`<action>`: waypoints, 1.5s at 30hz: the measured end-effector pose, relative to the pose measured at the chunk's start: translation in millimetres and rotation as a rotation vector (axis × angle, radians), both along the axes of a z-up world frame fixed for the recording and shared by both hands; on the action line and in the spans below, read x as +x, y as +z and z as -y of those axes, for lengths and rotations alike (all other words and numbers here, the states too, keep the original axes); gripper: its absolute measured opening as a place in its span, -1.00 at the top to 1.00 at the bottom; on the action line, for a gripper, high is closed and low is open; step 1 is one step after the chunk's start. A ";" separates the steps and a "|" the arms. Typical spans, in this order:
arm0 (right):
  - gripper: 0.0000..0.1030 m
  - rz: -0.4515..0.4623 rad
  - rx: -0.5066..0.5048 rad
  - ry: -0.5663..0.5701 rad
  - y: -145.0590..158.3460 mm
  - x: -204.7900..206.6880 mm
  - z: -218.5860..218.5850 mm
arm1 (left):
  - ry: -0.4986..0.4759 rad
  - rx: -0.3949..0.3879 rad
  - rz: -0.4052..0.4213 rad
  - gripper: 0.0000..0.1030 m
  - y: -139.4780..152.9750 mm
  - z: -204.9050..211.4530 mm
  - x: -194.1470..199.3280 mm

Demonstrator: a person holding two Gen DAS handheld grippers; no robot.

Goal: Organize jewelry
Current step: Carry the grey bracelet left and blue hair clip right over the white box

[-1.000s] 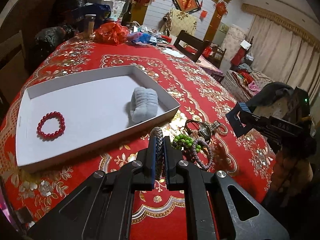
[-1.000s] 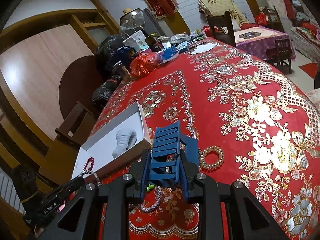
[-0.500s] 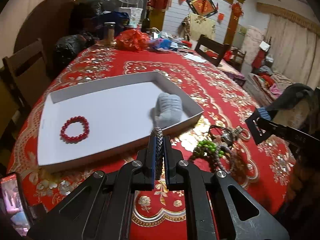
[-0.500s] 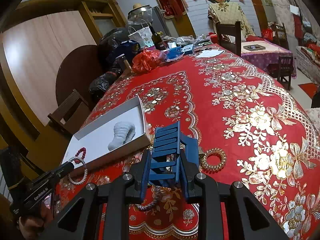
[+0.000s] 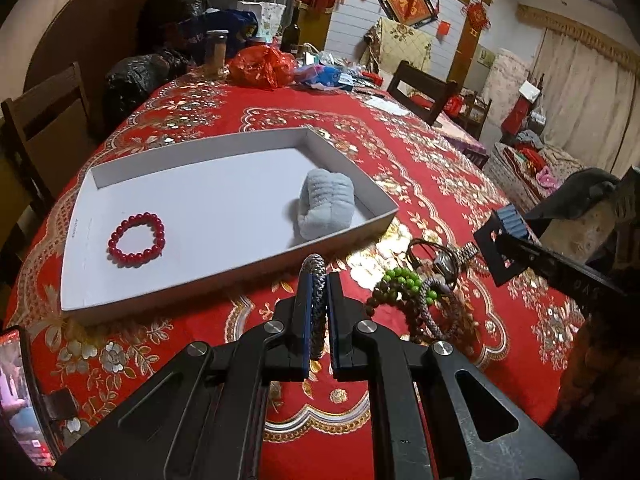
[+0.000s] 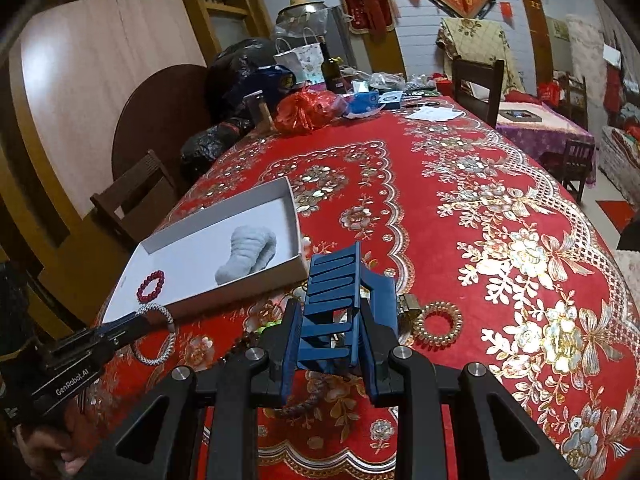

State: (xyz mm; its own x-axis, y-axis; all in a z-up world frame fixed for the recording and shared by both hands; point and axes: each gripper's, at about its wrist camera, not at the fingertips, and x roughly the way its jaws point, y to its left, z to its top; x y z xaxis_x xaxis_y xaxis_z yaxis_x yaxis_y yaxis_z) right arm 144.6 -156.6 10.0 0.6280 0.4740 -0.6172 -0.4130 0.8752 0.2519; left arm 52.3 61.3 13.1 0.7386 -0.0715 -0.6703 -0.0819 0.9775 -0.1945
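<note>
One red floral tablecloth (image 6: 460, 208) under white tray (image 5: 224, 148), cluttered room.

A bead bracelet (image 5: 136, 238) and rolled cloth (image 5: 326, 204) lie in the tray (image 5: 224, 146), jewelry pile (image 5: 424, 288) right of it

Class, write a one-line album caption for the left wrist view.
Left gripper pinches a braided bracelet before the white tray holding red beads.
</note>
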 end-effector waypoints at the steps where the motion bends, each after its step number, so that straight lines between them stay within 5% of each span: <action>1: 0.51 0.002 -0.005 0.005 0.0 -0.1 -1.5 | 0.008 -0.008 0.000 0.90 -0.2 -2.7 0.7; 15: 0.51 0.000 0.022 0.043 0.2 9.5 -21.0 | 0.086 -0.058 0.061 0.90 9.8 -42.3 11.6; 27: 0.51 -0.003 0.053 0.150 12.0 38.2 -93.8 | 0.227 -0.055 0.079 0.90 -7.2 -101.4 44.5; 36: 0.51 -0.119 0.103 0.228 -3.8 69.0 -165.8 | 0.243 -0.079 0.049 0.90 -37.3 -112.9 44.0; 45: 0.51 -0.184 -0.001 0.235 -33.6 75.7 -206.1 | 0.255 -0.095 0.004 0.90 -44.4 -112.9 50.2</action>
